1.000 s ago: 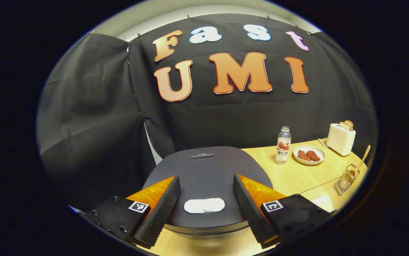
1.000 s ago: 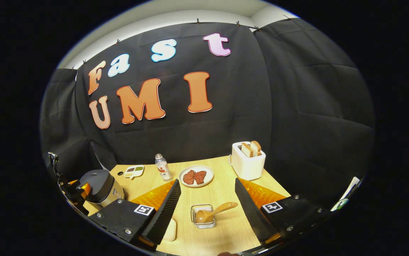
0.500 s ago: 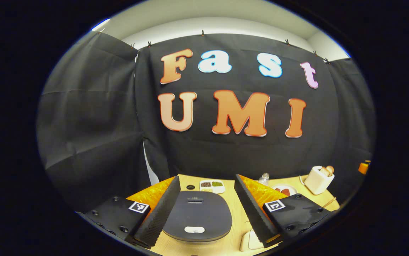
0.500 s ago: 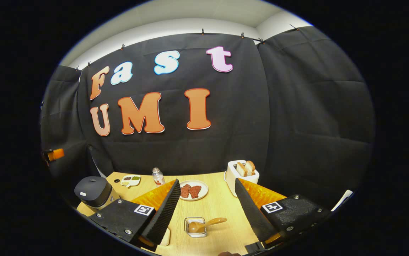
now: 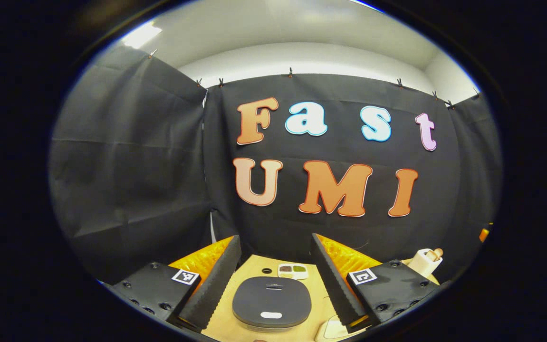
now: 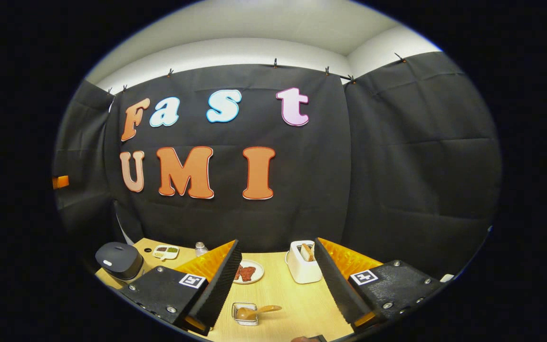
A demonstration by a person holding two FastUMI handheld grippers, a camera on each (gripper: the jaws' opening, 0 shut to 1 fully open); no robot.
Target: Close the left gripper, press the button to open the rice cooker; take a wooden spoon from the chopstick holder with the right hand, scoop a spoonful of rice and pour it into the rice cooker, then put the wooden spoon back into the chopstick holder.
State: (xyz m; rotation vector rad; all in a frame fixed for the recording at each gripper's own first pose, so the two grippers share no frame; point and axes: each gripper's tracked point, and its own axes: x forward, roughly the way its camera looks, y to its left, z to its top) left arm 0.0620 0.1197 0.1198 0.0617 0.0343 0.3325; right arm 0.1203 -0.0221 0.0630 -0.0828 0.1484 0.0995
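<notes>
The dark rice cooker (image 5: 272, 304) sits on the wooden table with its lid down and a white button (image 5: 271, 315) on its near side. My left gripper (image 5: 274, 240) hangs high above and behind it, open and holding nothing. At the left of the right gripper view the rice cooker (image 6: 119, 259) shows again. The wire chopstick holder (image 6: 245, 313) stands near the front edge with the wooden spoon (image 6: 256, 311) lying in it, handle pointing right. My right gripper (image 6: 277, 242) is open and empty, well above the holder.
A white toaster (image 6: 302, 266) with bread, a plate of meat (image 6: 247, 272), a bottle (image 6: 201, 247) and a small compartment dish (image 6: 165, 251) stand toward the back of the table (image 6: 297, 304). A pale container (image 5: 332, 327) lies right of the cooker.
Both grippers have pulled up and back from the table, so the cooker and the holder look smaller and lower. Both stay open. Nothing on the table has moved.
</notes>
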